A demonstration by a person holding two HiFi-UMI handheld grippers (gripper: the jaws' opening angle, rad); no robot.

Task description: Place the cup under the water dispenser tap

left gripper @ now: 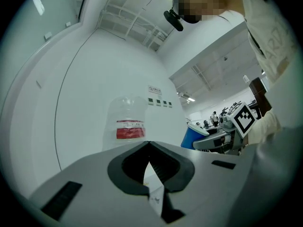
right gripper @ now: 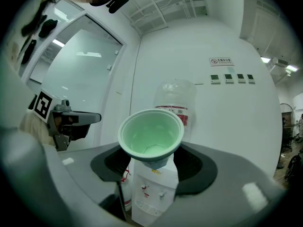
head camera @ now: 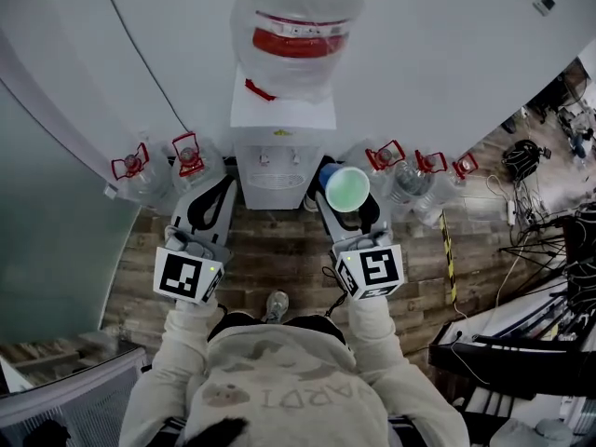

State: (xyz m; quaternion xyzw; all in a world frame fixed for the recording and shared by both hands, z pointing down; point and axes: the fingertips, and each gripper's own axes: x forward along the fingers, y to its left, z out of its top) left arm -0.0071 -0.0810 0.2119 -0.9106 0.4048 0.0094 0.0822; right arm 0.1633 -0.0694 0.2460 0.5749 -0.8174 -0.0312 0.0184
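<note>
Green inside, the cup [right gripper: 151, 136] sits clamped between the wide-set jaws of the right gripper [head camera: 346, 203], held in the air just short of the water dispenser [head camera: 277, 161] and above its taps [right gripper: 144, 186]. The head view shows spare bottles [head camera: 191, 161] on both sides of the dispenser, while the right gripper view shows only one. The left gripper [left gripper: 149, 148] has its jaw tips together and holds nothing.
</note>
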